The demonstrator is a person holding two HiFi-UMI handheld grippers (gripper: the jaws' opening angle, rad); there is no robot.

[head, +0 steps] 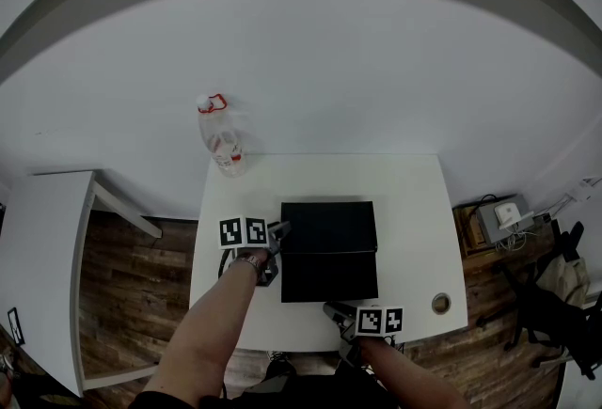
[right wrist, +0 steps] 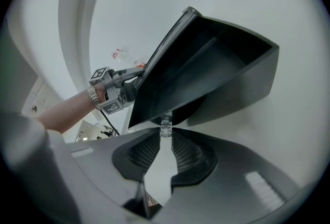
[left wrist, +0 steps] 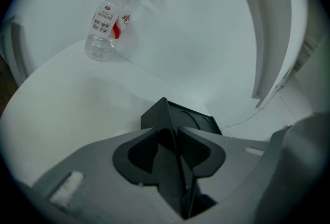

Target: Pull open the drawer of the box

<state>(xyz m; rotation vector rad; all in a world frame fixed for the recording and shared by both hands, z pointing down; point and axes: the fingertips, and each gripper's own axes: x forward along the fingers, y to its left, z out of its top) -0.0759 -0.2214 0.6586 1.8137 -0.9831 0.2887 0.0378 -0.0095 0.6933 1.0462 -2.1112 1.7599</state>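
A black box (head: pixel 329 225) lies on the white table (head: pixel 414 210), and its drawer (head: pixel 329 277) stands pulled out toward me. In the right gripper view the open drawer (right wrist: pixel 206 63) is empty, with a small clear knob (right wrist: pixel 165 129) on its front. My right gripper (right wrist: pixel 165 133) is shut on that knob; the head view has it (head: pixel 331 308) at the drawer's front edge. My left gripper (head: pixel 278 230) rests against the box's left side. Its jaws (left wrist: pixel 166 133) look shut, tips against a corner of the box (left wrist: pixel 191 120).
A clear plastic bottle (head: pixel 222 139) with a red cap ring stands at the table's far left corner, also seen in the left gripper view (left wrist: pixel 113 17). A round cable hole (head: pixel 440 304) sits near the front right. A white side table (head: pixel 47 247) stands left; floor clutter (head: pixel 508 219) right.
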